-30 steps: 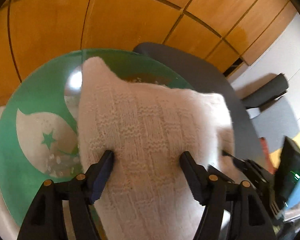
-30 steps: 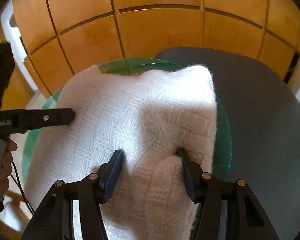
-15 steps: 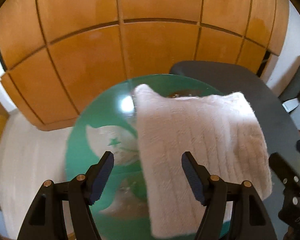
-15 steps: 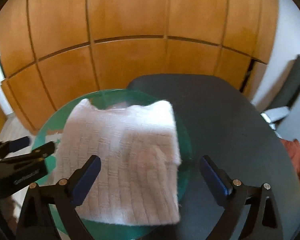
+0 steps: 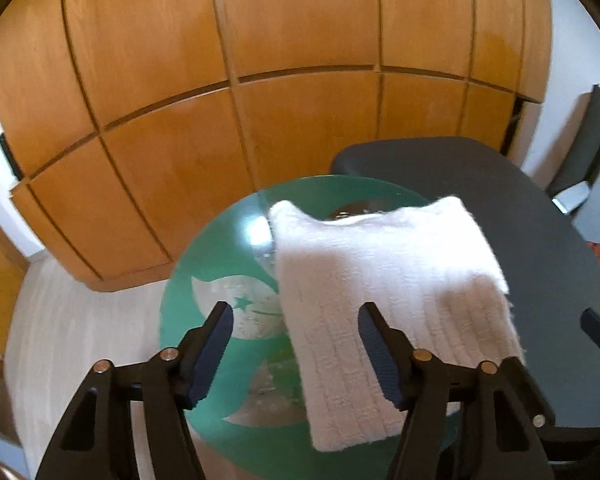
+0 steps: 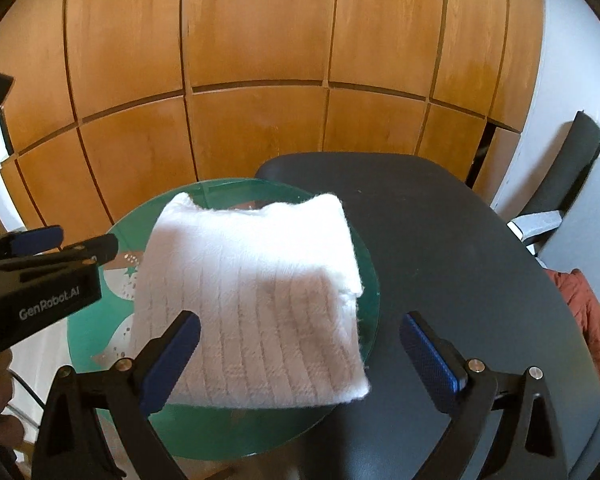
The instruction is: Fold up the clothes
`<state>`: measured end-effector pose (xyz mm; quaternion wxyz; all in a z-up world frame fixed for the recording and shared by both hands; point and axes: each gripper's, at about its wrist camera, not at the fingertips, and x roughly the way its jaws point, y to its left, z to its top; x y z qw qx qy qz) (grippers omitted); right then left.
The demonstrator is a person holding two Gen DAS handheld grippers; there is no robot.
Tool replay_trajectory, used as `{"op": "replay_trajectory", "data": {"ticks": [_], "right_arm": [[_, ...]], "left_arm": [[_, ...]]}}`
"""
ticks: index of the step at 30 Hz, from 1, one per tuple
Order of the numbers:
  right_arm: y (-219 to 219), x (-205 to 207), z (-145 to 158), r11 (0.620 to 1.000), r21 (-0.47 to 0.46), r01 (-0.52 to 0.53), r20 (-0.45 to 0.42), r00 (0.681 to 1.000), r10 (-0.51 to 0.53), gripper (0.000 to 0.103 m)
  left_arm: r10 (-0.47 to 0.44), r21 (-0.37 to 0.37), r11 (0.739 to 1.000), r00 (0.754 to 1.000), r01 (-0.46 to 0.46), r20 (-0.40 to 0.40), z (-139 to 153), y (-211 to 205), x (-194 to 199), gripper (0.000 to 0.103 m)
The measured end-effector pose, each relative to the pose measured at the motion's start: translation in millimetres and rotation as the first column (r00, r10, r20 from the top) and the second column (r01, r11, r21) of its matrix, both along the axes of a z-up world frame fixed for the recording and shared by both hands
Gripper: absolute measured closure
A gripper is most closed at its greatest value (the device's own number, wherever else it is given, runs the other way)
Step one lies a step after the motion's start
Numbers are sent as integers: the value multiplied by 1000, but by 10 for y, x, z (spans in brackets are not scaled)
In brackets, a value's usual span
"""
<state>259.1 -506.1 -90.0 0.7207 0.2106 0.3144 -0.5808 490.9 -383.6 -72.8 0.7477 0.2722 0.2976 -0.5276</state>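
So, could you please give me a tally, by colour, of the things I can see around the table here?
White: 1, the folded knit garment
Green: 1, the round glass tabletop
Dark grey: 2, the oval table and the chair
Red: 1, a cloth at the right edge
Black with blue pads: 2, the left tool and right tool, both open
Total: 7

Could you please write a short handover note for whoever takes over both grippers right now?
Left gripper: open, nothing between its fingers; its jaws have just been closing a little.
Right gripper: wide open and empty, raised off the cloth.
White knitted garment: folded into a compact rectangle, lying on the round green glass table, one edge overhanging towards the dark grey tabletop.
Done: this piece looks folded and released.
Left: perhaps square it up; a reddish cloth lies at the right edge and may be next.
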Motion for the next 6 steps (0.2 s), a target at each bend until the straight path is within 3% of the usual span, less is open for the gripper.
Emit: {"op": "replay_trajectory", "data": {"ticks": [6], "right_arm": [[57,-36,-84,998,44,35,20,999,-35,2]], "left_arm": [[-18,-26,999,1000,18,22,43,38,-67,46]]}}
